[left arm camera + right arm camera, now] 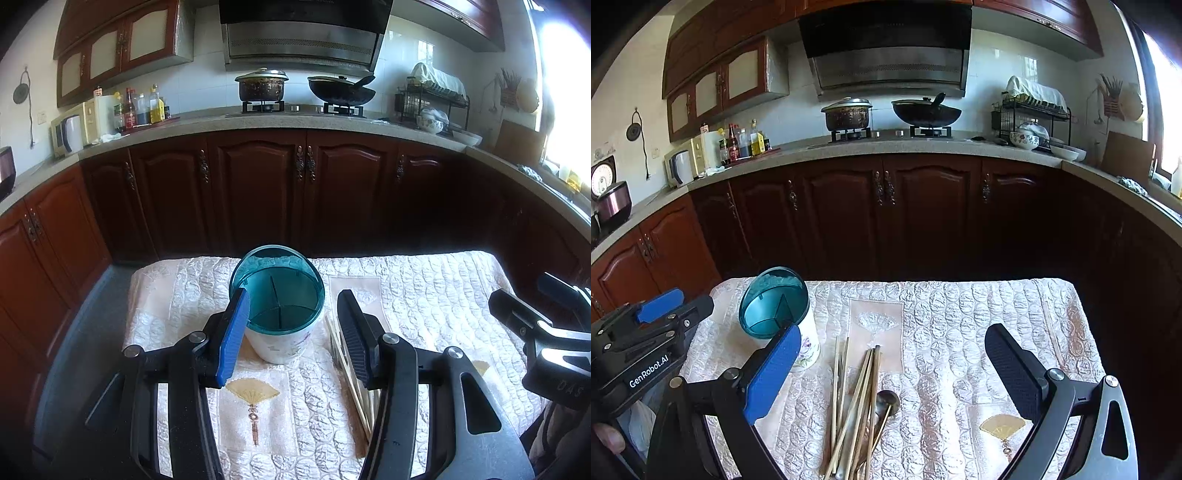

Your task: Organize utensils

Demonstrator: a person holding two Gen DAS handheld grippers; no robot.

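Observation:
A white utensil holder (pixel 275 347) with a teal divided insert and a raised teal lid stands on the quilted table; it also shows in the right wrist view (pixel 807 341). My left gripper (pixel 293 328) is open, its fingers on either side of the holder, not touching it. A pile of wooden chopsticks (pixel 855 402) with a metal spoon (pixel 886 400) lies right of the holder; the chopsticks show partly behind my left gripper's right finger (pixel 354 391). My right gripper (pixel 892 365) is open and empty, above the pile.
The cream quilted cloth (pixel 979 314) covers the small table. Dark wooden cabinets (pixel 886 214) stand beyond its far edge. The countertop holds a stove with a pot (pixel 846 114) and wok (pixel 925 110), a dish rack (pixel 1034 114), bottles and a microwave.

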